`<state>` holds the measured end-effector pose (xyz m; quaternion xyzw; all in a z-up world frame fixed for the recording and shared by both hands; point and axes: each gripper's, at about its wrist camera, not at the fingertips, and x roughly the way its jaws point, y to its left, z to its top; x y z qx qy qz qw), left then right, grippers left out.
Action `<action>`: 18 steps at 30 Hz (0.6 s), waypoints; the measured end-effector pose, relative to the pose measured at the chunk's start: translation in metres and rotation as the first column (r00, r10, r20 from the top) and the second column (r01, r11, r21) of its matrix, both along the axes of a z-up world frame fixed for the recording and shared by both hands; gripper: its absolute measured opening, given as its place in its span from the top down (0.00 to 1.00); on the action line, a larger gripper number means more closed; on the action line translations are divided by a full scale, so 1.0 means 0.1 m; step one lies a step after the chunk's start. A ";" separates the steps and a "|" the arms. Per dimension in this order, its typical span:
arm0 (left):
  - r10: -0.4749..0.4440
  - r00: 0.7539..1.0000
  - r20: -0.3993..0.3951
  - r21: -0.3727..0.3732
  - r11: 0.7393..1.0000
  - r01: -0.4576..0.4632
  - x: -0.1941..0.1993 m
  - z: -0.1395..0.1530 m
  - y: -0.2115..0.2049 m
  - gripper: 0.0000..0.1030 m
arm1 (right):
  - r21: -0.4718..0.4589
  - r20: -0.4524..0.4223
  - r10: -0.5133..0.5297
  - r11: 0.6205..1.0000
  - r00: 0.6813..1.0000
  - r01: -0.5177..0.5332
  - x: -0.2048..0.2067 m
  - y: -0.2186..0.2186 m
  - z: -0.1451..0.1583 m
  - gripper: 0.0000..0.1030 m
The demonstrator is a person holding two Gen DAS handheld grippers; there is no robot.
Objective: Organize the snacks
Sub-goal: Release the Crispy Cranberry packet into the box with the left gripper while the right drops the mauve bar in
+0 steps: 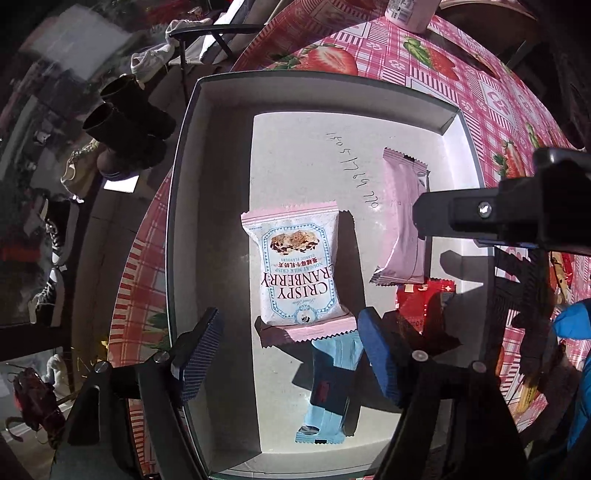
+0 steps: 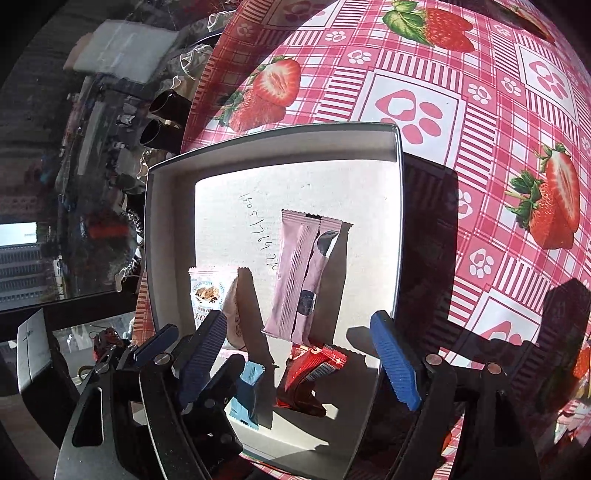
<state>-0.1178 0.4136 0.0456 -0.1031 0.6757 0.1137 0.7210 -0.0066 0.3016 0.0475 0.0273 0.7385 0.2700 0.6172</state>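
Observation:
A shallow white box (image 1: 177, 192) (image 2: 398, 221) lies on the strawberry tablecloth and holds several snack packets. In the left wrist view a pink-edged Crispy Cranberry packet (image 1: 299, 266) lies in the middle. A pale pink bar (image 1: 404, 221) lies to its right, with a red packet (image 1: 421, 299) and a light blue packet (image 1: 332, 387) nearer. My left gripper (image 1: 290, 354) hangs open above the cranberry and blue packets, its pads touching nothing. My right gripper (image 2: 299, 358) is open too, over the red packet (image 2: 314, 373) and just below the pink bar (image 2: 306, 277).
The red-and-white tablecloth (image 2: 480, 110) stretches beyond the box to the right and far side. A white bottle (image 1: 406, 11) stands at the far table edge. Left of the table, on the floor, are black boots (image 1: 122, 129) and several shoes. A blue sleeve (image 1: 576, 325) shows at the right.

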 end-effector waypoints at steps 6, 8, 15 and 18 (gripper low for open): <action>-0.116 0.993 0.002 0.048 0.992 0.116 0.08 -0.08 -0.16 0.22 | -0.026 -0.009 -0.132 0.991 0.991 0.131 0.09 -0.37 -0.01 0.21; -0.169 0.986 -0.002 0.085 0.982 0.168 0.11 -0.11 -0.23 0.21 | -0.032 -0.012 -0.115 0.993 0.993 0.115 0.08 -0.41 -0.01 0.21; -0.306 0.952 -0.002 0.141 0.943 0.303 0.11 0.00 -0.31 0.21 | 0.004 0.024 -0.095 0.996 0.995 0.095 -0.07 -0.53 0.20 0.21; -0.308 0.951 0.028 0.125 0.945 0.302 0.05 0.18 -0.37 0.21 | 0.042 0.069 -0.094 0.995 0.993 0.091 -0.08 -0.73 0.43 0.00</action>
